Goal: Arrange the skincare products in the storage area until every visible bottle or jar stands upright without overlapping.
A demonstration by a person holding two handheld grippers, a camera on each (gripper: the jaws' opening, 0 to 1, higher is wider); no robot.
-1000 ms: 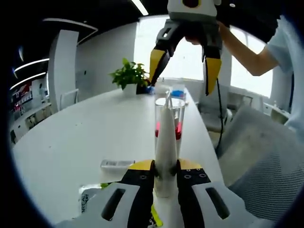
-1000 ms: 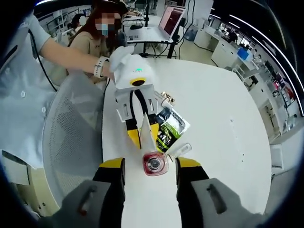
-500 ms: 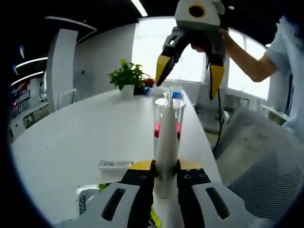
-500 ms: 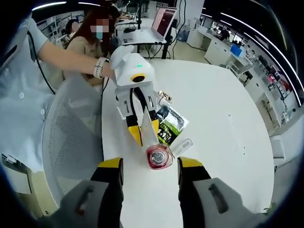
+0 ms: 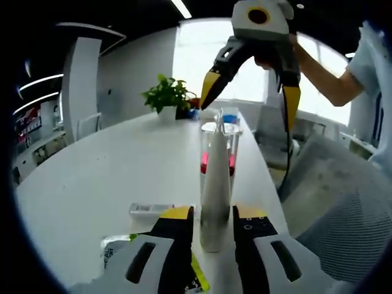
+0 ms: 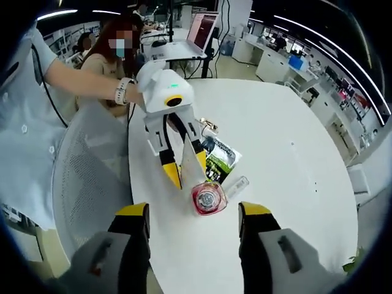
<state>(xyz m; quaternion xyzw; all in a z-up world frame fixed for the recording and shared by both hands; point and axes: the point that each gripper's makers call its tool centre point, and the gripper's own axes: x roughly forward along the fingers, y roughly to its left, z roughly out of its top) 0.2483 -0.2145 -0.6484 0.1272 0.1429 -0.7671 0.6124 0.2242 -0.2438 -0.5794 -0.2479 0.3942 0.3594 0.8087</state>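
You work at a white table [image 5: 110,177] in a bright office. Your left gripper [image 5: 212,222] has jaws slightly apart around an upright white tube [image 5: 215,184]. Your right gripper [image 6: 193,214] hangs wide open above the clear jar [image 6: 208,198], beside that tube.

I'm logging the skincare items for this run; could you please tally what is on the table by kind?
White tube, upright between the left gripper's jaws: 1
Clear bottle with red inside, upright: 1
Small clear bottle lying flat: 1
Green-and-black sachet lying flat: 1
Total: 4
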